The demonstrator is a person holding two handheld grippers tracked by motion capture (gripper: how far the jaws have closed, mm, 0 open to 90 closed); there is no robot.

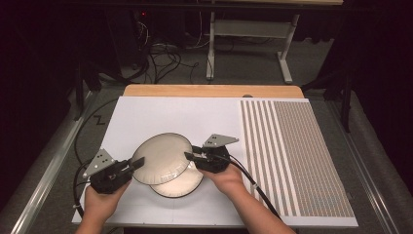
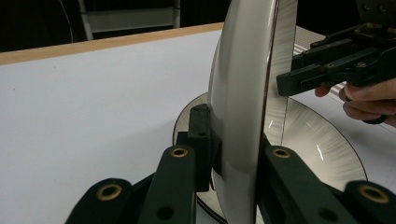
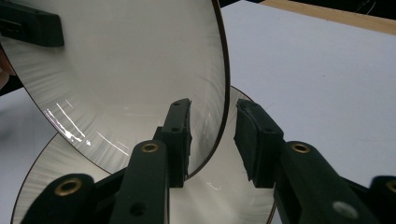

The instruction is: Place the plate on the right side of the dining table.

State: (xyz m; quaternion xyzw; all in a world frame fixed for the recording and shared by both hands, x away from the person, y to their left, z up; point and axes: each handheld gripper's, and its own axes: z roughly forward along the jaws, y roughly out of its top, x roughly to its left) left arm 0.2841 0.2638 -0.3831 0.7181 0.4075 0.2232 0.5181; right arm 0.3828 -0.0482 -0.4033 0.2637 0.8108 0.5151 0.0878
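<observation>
We've got the glossy cream ceramic plate with dark rim (image 1: 160, 158) clamped by left gripper (image 2: 233, 161); right gripper (image 3: 212, 140) straddles the opposite rim w/ jaws apart. Stiff, slick, fragile (a second plate (image 1: 182, 185) lies beneath): grip rims only.

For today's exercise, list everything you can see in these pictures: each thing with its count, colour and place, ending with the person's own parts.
Upper plate: one, white with dark rim, lifted and tilted above the other plate.
Lower plate: one, white with dark rim, flat on the white sheet.
White sheet: one, covers the table's left and middle.
Patterned mat: one, grey stripes and dots, on the right.
Table: one, wooden edge at the far side.
Metal frame: one, pale, on the floor behind.
Cables: several, black, on the floor.
Left gripper: black, shut on the upper plate's rim.
Right gripper: black, jaws open astride the opposite rim.
Hands: two, at the near edge.
</observation>
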